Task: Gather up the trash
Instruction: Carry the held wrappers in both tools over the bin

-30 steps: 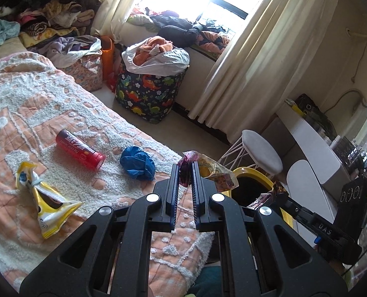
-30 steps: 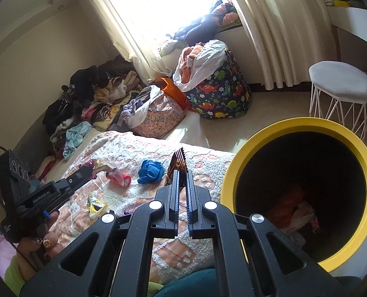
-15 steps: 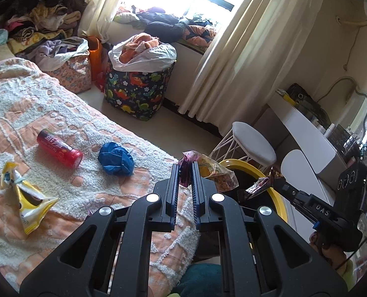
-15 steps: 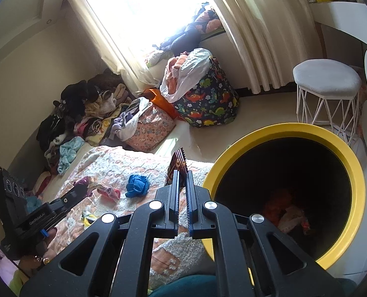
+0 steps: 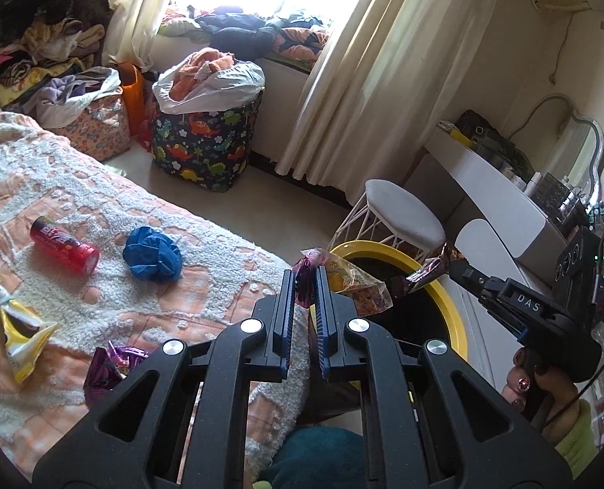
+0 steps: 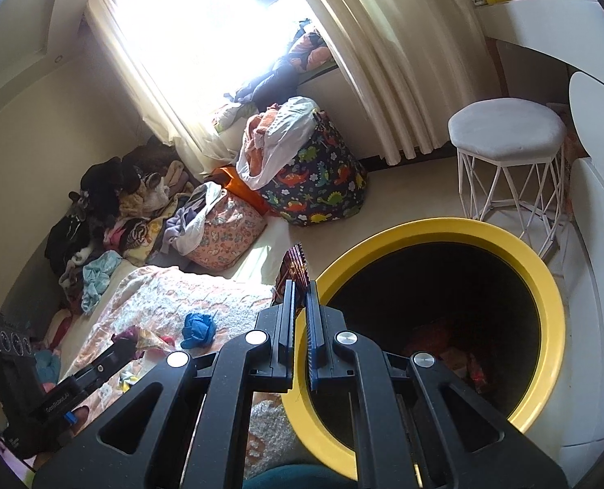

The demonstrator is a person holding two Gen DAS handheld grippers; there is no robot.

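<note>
Here the yellow-rimmed bin [image 5: 444,285] serves as the landmark, standing on the floor just beside the foot of the bed [image 5: 98,187]. Farthest left of the bin, on the bed, a yellow snack wrapper [image 5: 14,334] is seen lying flat; nearer, a red can [image 5: 63,244] rests on its side, then a crumpled blue bag [image 5: 153,254], and a purple wrapper [image 5: 110,371] lies near the bed's edge. These four pieces are judged still to be collected.

Closer to the bin, the left gripper [image 5: 306,281] is held with its jaws clenched on a clear snack bag [image 5: 355,285], whose purple end is pinched between them while the body hangs to the bin side, over the near rim. At the bin itself, the right gripper [image 6: 299,285] is seen with its jaws clamped on a dark reddish wrapper [image 6: 295,265]; from the left wrist view that wrapper is carried just above the far rim. Inside the bin, some reddish and pale litter [image 6: 456,350] can be made out in the dark, so part of the collecting is judged done.

The step in hand is taken to be the carrying of two pieces to the bin; neither has been let go. Once both are dropped, the four items on the bed would remain.
</note>
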